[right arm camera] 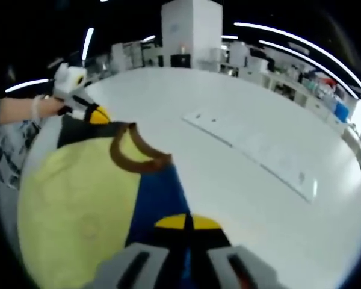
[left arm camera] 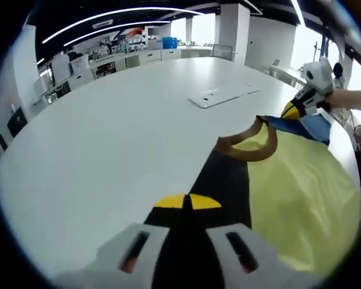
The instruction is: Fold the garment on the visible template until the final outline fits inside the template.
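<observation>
A yellow garment with a brown collar, a black shoulder panel and a blue one is held over the white tabletop. The left gripper is closed on the black panel by its yellow-tipped fingers; the right gripper is pinched on the blue one. A flat white template is seen beyond, apart from the garment. No legible writing is shown.
</observation>
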The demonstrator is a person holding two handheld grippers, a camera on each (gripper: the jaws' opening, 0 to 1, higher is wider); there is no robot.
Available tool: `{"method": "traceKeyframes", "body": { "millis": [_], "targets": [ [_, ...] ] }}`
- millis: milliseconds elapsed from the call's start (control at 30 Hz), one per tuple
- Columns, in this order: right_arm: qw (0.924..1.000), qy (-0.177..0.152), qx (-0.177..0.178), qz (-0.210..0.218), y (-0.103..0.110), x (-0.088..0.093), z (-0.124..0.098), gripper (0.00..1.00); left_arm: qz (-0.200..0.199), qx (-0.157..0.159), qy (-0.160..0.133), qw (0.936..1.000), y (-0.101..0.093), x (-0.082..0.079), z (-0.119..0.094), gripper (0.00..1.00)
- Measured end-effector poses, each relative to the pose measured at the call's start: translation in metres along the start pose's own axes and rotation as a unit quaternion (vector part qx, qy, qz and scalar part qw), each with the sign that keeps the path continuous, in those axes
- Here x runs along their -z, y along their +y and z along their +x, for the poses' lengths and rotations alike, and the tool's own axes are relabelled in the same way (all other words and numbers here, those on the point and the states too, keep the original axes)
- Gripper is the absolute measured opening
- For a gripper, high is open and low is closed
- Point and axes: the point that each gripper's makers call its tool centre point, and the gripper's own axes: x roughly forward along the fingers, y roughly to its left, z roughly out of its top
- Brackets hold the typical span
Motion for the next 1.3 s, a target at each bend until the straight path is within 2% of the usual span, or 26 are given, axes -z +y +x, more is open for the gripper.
{"method": "traceKeyframes", "body": {
  "millis": [400, 567, 867, 1000, 1067, 1200, 1300],
  "targets": [
    [0.9999, -0.002, 0.006, -0.010, 0.000, -0.004, 0.004, 0.00, 0.009, -0.013, -0.002, 0.9999, 0.001, -0.002, 0.000, 0.00],
    [1.0000, -0.003, 0.007, -0.003, 0.003, -0.004, 0.003, 0.00, 0.009, -0.013, -0.001, 0.9999, 0.012, -0.004, 0.005, 0.00],
    [1.0000, 0.001, 0.009, 0.004, 0.000, -0.005, 0.005, 0.00, -0.012, -0.010, -0.004, 0.9999, 0.013, -0.006, 0.006, 0.00],
    [1.0000, 0.001, 0.001, 0.004, 0.003, -0.005, 0.003, 0.15, -0.019, -0.003, -0.018, 0.9997, 0.011, -0.012, 0.003, 0.00],
    [1.0000, -0.002, -0.003, -0.002, 0.005, -0.006, 0.001, 0.21, -0.020, 0.000, -0.029, 0.9994, 0.010, -0.019, -0.001, 0.03],
    [0.9994, -0.024, -0.020, 0.014, 0.012, -0.009, -0.005, 0.43, -0.015, 0.010, -0.033, 0.9993, 0.005, -0.021, -0.003, 0.23],
    [0.9988, -0.032, -0.030, 0.020, 0.018, -0.011, -0.010, 0.56, -0.015, 0.017, -0.041, 0.9989, -0.001, -0.025, -0.009, 0.36]
  ]
}}
